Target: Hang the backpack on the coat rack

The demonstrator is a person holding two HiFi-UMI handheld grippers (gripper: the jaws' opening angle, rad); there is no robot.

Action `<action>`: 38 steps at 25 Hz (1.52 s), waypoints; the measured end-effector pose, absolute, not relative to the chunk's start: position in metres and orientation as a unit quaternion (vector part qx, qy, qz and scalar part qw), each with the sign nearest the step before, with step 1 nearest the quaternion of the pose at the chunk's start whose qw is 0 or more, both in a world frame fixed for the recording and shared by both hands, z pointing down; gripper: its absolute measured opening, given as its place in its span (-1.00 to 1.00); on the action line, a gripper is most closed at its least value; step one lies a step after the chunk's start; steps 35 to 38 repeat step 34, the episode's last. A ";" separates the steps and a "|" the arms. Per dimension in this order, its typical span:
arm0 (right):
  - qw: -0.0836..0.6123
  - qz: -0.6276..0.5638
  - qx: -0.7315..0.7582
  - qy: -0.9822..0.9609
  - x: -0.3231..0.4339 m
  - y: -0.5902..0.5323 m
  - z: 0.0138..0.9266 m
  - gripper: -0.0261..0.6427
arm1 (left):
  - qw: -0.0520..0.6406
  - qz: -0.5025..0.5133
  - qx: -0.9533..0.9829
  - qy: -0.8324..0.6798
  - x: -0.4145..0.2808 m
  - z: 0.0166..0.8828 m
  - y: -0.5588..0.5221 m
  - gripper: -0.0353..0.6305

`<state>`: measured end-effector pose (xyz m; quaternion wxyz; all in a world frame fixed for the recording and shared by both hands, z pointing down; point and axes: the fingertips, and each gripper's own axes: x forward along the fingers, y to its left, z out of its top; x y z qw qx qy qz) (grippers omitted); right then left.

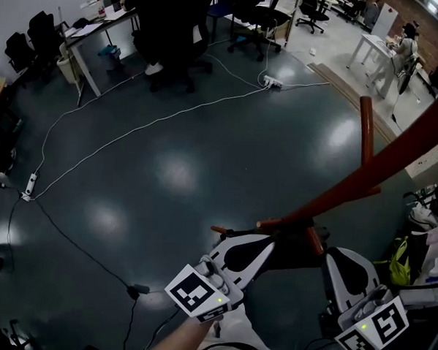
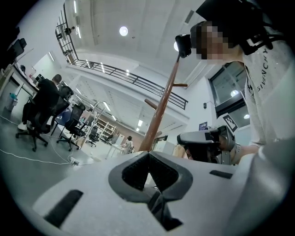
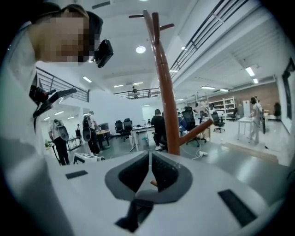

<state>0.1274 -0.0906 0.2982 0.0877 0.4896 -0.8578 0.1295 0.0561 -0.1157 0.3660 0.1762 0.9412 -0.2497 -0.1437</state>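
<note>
The red-brown coat rack pole (image 1: 366, 171) slants from between my grippers up to the right, with short pegs (image 1: 314, 240) low on it. A dark mass (image 1: 295, 249) sits against the pole between the grippers; I cannot tell whether it is the backpack. My left gripper (image 1: 269, 245) is left of it, my right gripper (image 1: 331, 254) right of it. In the left gripper view the jaws (image 2: 148, 155) are together with nothing between them, the pole (image 2: 162, 108) behind. The right gripper view shows its jaws (image 3: 150, 156) together and empty before the pole (image 3: 164, 92).
Cables (image 1: 133, 129) and a power strip (image 1: 272, 82) lie on the dark floor. Office chairs (image 1: 171, 36) and desks (image 1: 91, 32) stand at the back. A yellow-green item (image 1: 399, 262) and other clutter sit at the right edge. People (image 3: 60, 138) stand in the room.
</note>
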 end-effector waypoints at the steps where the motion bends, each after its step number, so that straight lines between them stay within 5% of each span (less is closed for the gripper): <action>1: 0.084 0.138 0.504 -0.848 0.130 -0.085 0.301 -0.83 | 0.172 -0.142 0.943 -0.246 0.055 0.367 -0.111 -0.87; 19: 0.174 0.052 0.540 -0.822 0.110 -0.024 0.304 -0.88 | 0.146 -0.122 0.966 -0.174 0.068 0.335 -0.065 -0.86; 38: 0.174 0.029 0.523 -0.834 0.097 -0.028 0.290 -0.88 | 0.121 -0.129 0.965 -0.192 0.050 0.313 -0.081 -0.86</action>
